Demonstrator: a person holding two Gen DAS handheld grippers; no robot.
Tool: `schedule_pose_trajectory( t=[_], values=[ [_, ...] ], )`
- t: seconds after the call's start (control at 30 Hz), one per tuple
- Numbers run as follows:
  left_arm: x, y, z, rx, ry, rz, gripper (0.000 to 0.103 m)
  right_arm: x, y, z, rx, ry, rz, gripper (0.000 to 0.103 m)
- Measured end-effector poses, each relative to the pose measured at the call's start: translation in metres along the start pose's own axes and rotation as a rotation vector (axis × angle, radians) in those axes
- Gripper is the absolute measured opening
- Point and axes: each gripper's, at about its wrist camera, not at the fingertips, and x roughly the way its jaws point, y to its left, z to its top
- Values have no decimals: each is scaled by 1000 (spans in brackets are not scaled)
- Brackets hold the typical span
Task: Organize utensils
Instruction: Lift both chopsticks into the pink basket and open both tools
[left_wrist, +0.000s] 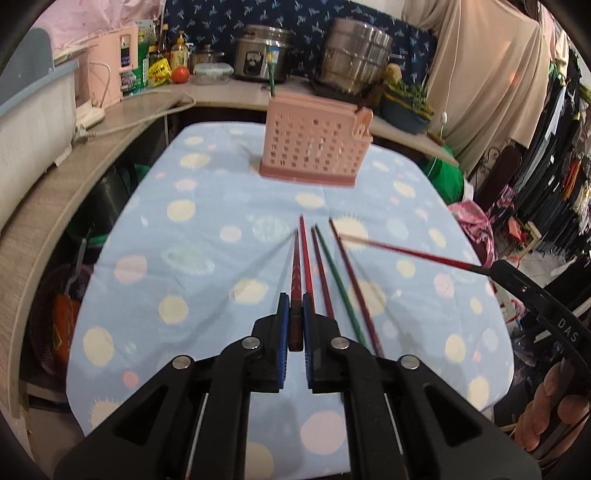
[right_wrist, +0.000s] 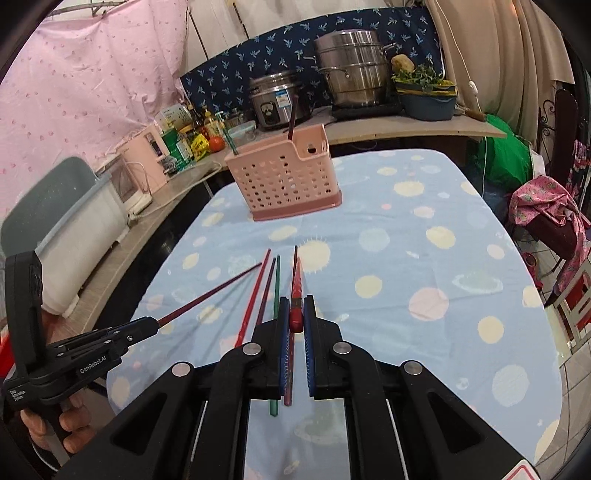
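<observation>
A pink perforated utensil holder (left_wrist: 316, 147) (right_wrist: 286, 177) stands at the far end of the table, with a green chopstick (left_wrist: 271, 72) and a dark red one (right_wrist: 292, 118) upright in it. Several red, maroon and green chopsticks (left_wrist: 334, 280) (right_wrist: 264, 291) lie side by side on the cloth. My left gripper (left_wrist: 294, 314) is shut on a dark red chopstick (left_wrist: 295, 273), held above the cloth; it also shows from the side in the right wrist view (right_wrist: 147, 325). My right gripper (right_wrist: 296, 310) is shut on a bright red chopstick (right_wrist: 296, 291), which also shows in the left wrist view (left_wrist: 406, 254).
The table wears a light blue spotted cloth (left_wrist: 207, 236) (right_wrist: 424, 258). Behind it a counter (left_wrist: 110, 122) holds a rice cooker (left_wrist: 258, 53), a steel steamer pot (right_wrist: 351, 70), bottles, a tomato and a basin of greens (right_wrist: 424, 96). Clothes racks stand to the right (left_wrist: 554, 166).
</observation>
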Motion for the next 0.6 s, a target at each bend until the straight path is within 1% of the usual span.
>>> schedule_pose_trajectory(
  t=[0.13,0.23,0.6],
  values=[
    [-9,4,34,-27,-56,-5,7,-7,-3,30,14,-50,8,7],
    [-14,6,61,-36,-103,5,7,-10,-5,54,19,-90,12,7],
    [-22,5,152,-43,-231,8,7,-3,-5,133,22,-214,17,7]
  ],
)
